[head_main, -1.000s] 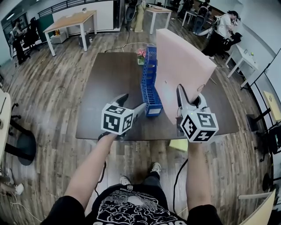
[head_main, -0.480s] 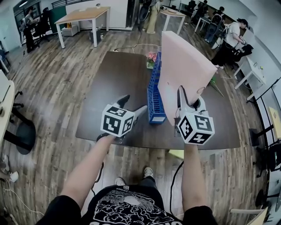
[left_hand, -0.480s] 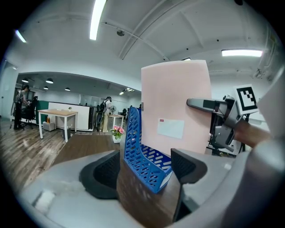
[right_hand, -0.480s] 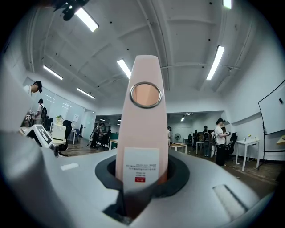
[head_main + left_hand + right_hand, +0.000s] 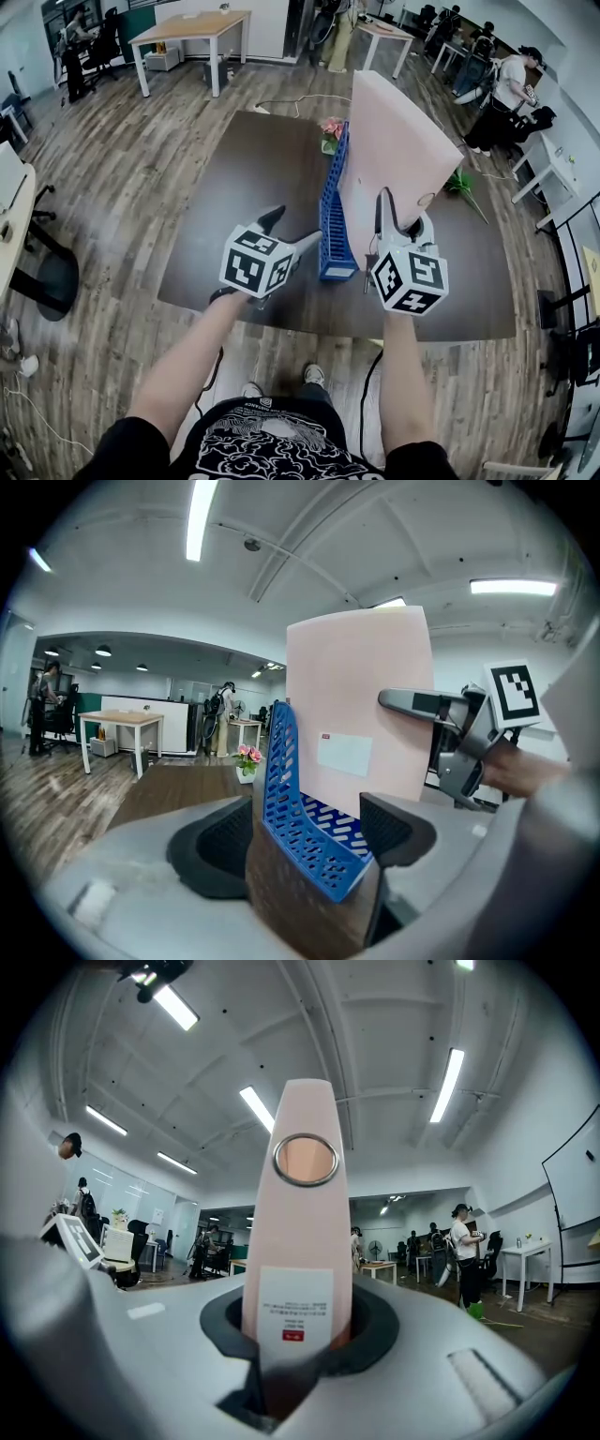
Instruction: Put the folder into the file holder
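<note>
Clamping the folder (image 5: pixel 394 155) in my right gripper (image 5: pixel 392 211), left gripper (image 5: pixel 292 231) agape, I've yet to slot it into the file holder (image 5: pixel 332 225).

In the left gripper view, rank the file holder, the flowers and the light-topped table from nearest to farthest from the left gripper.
1. File holder: straight ahead, its near end between the jaws.
2. Flowers: farther on, just left of the holder.
3. Light-topped table: far left, across the room.

We wear a black T-shirt (image 5: pixel 272 448) with white print. Our left gripper (image 5: pixel 292 231) and right gripper (image 5: pixel 399 212) are pale grey, with black-and-white marker cubes (image 5: pixel 255 263).
</note>
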